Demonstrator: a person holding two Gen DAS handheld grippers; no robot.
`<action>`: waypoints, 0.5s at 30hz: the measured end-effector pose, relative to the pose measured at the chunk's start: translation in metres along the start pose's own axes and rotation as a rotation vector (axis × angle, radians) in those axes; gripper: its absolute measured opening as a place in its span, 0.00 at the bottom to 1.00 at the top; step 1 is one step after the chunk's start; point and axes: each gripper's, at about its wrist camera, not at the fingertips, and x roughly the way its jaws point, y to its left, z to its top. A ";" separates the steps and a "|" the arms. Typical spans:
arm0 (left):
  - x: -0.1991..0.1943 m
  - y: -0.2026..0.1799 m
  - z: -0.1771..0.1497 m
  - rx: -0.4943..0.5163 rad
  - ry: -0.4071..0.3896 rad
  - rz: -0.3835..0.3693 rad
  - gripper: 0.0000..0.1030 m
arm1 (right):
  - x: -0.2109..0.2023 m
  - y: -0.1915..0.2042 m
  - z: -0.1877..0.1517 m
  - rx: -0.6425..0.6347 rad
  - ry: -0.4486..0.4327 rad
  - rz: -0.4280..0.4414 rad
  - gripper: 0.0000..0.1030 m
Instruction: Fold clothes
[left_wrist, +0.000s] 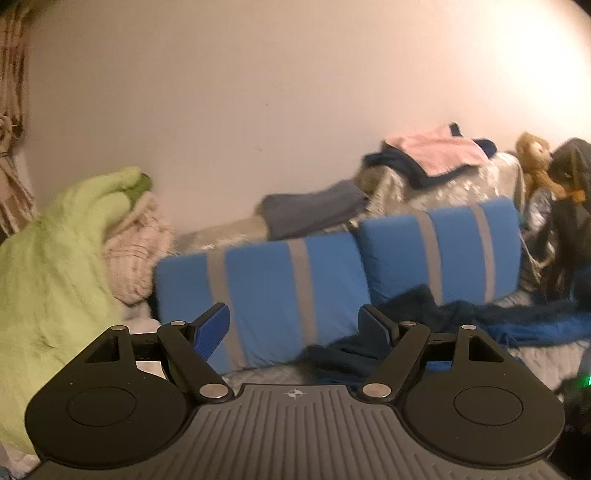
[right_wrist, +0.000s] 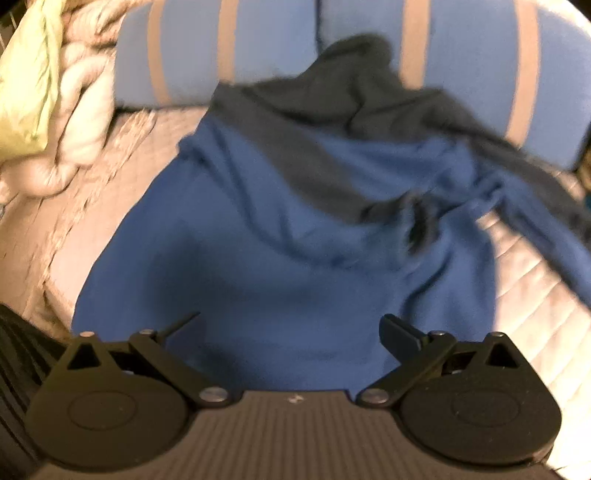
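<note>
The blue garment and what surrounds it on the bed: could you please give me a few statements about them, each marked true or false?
1. The blue garment lies spread below the right gripper. True.
2. The left gripper is clamped on the garment. False: it is open and holds nothing.
3. Two blue cushions with grey stripes stand behind the garment. True.
4. The pink cloth lies under the green blanket. False: it sits on a separate pile by the wall.

Two blue cushions with grey stripes (left_wrist: 280, 295), stuffed monkey toy (left_wrist: 532, 162), plain pale wall (left_wrist: 258, 92)
</note>
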 end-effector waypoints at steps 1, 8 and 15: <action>-0.002 0.002 0.003 -0.006 -0.006 0.003 0.74 | 0.001 0.005 -0.004 -0.003 0.014 0.011 1.00; -0.003 0.004 0.012 -0.016 -0.006 -0.017 0.74 | -0.020 0.031 -0.021 -0.017 0.089 0.133 1.00; 0.018 0.000 0.007 -0.014 0.006 -0.021 0.74 | -0.142 -0.002 0.034 0.034 -0.164 0.197 1.00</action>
